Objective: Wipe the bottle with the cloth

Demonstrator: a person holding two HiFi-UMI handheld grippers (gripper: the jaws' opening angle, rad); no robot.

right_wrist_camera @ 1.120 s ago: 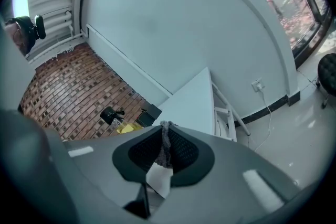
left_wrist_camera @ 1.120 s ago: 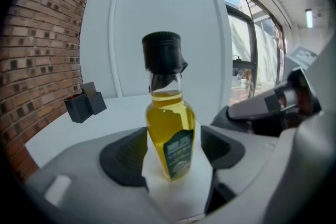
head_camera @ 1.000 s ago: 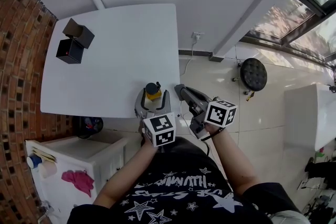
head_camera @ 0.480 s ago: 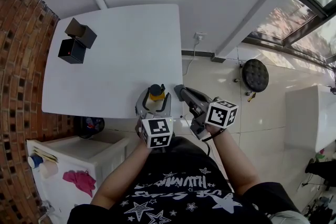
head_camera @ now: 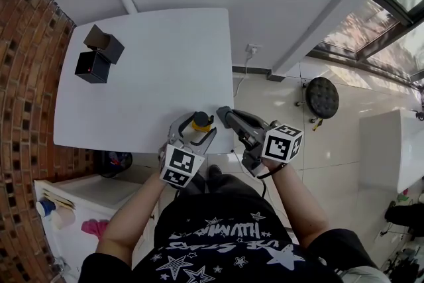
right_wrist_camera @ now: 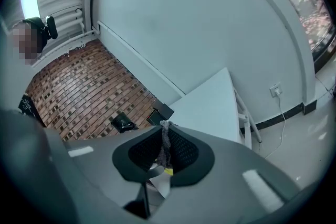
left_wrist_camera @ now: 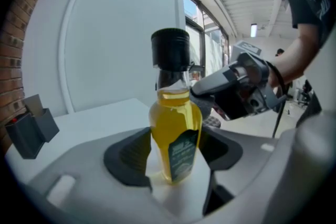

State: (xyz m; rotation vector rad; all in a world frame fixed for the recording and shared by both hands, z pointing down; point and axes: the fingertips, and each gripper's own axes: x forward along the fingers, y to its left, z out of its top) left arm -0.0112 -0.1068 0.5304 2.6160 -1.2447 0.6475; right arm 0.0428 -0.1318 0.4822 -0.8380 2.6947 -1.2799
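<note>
A small bottle (left_wrist_camera: pixel 175 134) of yellow liquid with a black cap stands upright between the pads of my left gripper (left_wrist_camera: pixel 176 157). Both pads touch its sides, and the jaws have just been closing on it. In the head view the bottle (head_camera: pixel 201 120) and left gripper (head_camera: pixel 193 129) are over the near edge of the white table (head_camera: pixel 152 69). My right gripper (head_camera: pixel 222 114) sits just right of the bottle, pointing toward it. It is shut on a thin grey cloth (right_wrist_camera: pixel 166 139) pinched between its pads. From the left gripper view the right gripper (left_wrist_camera: pixel 197 93) is close behind the bottle.
Two black boxes (head_camera: pixel 96 53) stand at the table's far left, by the brick wall. A white cabinet (head_camera: pixel 73 189) sits below the table's near left corner. A black stool (head_camera: pixel 322 95) stands on the tiled floor to the right, and a wall socket (head_camera: pixel 251 48) is behind the table.
My left gripper has rolled and its marker cube has swung left. The bottle in it has shifted slightly right, toward the table's near edge. The right gripper has barely moved.
</note>
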